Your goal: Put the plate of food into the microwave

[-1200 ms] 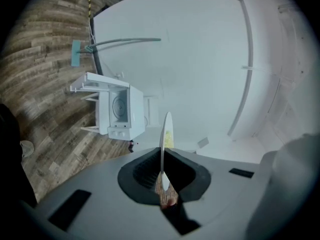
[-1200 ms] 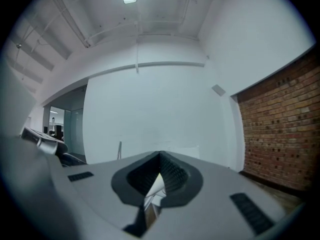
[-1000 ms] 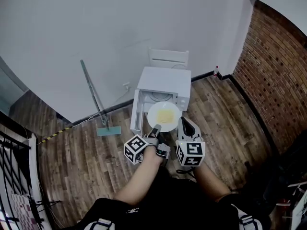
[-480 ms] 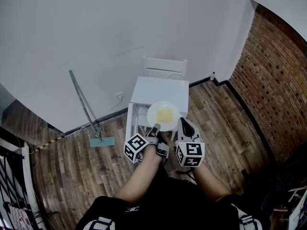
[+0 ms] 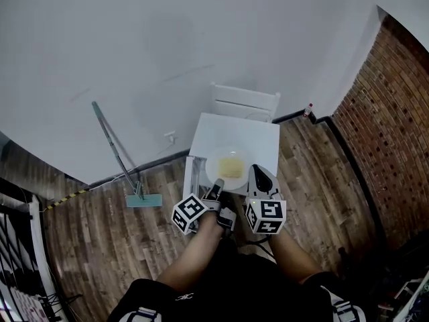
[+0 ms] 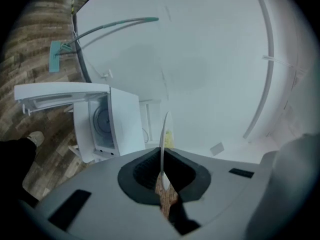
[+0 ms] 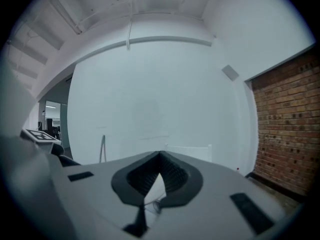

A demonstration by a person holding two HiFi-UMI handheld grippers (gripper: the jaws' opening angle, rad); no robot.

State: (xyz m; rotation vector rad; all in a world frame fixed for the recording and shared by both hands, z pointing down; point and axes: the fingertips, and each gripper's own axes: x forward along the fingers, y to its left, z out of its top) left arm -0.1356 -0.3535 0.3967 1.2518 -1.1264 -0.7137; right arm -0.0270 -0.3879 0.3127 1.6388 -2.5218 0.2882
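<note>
Dim, flat, cool light; no glare. Strong fisheye bending; black vignette rings both gripper views; colours muted.

I moved the plate (image 5: 230, 168) forward with the left gripper (image 5: 216, 188) and right gripper (image 5: 257, 177). In head view it now overlaps the microwave (image 5: 234, 133) top's near edge; 1 s ago it hung in front of the opening.

No word, number or brand name can be read in any view. The only printed signs are the square patterns on the black-and-white marker cube (image 5: 190, 213) of the left hand-held gripper (image 5: 216, 188) and on the matching cube (image 5: 266, 216) of the right hand-held gripper (image 5: 257, 174). They carry no letters. A pale logo (image 5: 186, 294) on the person's black clothing (image 5: 221, 290) is too small to read.
</note>
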